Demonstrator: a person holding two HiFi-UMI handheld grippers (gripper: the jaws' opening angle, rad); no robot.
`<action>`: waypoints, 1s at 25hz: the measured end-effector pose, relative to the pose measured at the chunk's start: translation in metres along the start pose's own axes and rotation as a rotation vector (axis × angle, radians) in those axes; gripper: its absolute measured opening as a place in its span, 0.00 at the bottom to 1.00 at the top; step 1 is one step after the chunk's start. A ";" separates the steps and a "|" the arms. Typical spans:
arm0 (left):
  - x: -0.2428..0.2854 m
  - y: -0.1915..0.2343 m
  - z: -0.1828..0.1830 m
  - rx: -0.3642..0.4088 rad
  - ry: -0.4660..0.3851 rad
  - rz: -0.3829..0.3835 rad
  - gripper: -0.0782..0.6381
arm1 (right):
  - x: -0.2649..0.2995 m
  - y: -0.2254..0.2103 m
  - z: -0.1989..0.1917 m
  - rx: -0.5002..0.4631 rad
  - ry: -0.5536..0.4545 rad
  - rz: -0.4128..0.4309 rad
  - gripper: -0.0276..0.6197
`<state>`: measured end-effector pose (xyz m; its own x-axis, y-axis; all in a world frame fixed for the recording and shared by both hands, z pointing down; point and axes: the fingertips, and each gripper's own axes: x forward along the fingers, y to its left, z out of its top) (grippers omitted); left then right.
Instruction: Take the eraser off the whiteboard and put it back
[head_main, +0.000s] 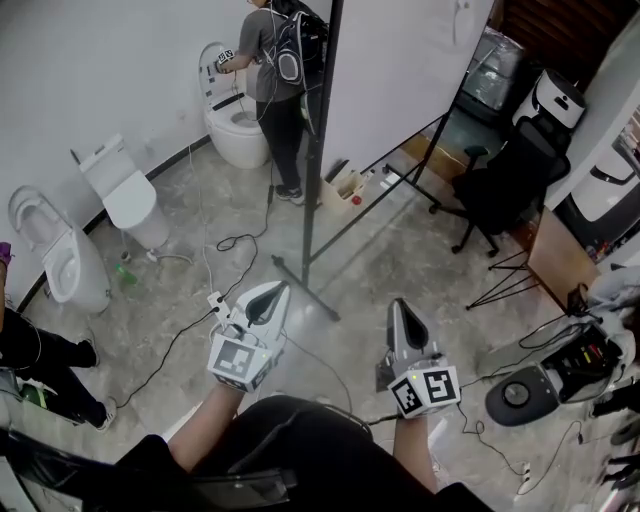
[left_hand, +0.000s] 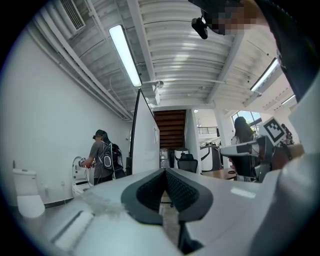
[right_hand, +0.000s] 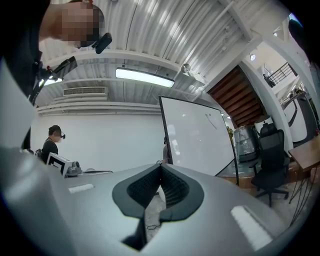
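Nothing is done yet. My left tool (head_main: 266, 300) and right tool (head_main: 404, 318) are both closed, holding nothing. The whiteboard (head_main: 400, 70) is far off, top middle. I see no eraser.

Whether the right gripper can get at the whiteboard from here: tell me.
Probably not yet. The right gripper, jaws shut and empty, is held near the person's body, while the whiteboard stands well ahead across the floor. Only loose cables lie between; stepping closer should do.
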<state>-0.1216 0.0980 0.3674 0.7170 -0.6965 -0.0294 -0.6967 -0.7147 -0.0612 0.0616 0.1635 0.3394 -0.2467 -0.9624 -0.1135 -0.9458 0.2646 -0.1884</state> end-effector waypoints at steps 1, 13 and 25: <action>0.001 -0.002 0.001 -0.007 -0.002 0.003 0.12 | -0.001 -0.001 0.000 0.004 -0.002 0.003 0.06; 0.015 -0.043 0.004 -0.018 -0.005 0.040 0.12 | -0.023 -0.030 0.000 0.000 0.017 0.047 0.06; 0.032 -0.059 0.018 0.041 -0.016 0.100 0.11 | -0.011 -0.039 0.004 -0.060 0.023 0.119 0.06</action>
<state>-0.0569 0.1186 0.3517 0.6444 -0.7628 -0.0530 -0.7636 -0.6383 -0.0977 0.1016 0.1637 0.3436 -0.3620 -0.9257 -0.1093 -0.9204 0.3736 -0.1156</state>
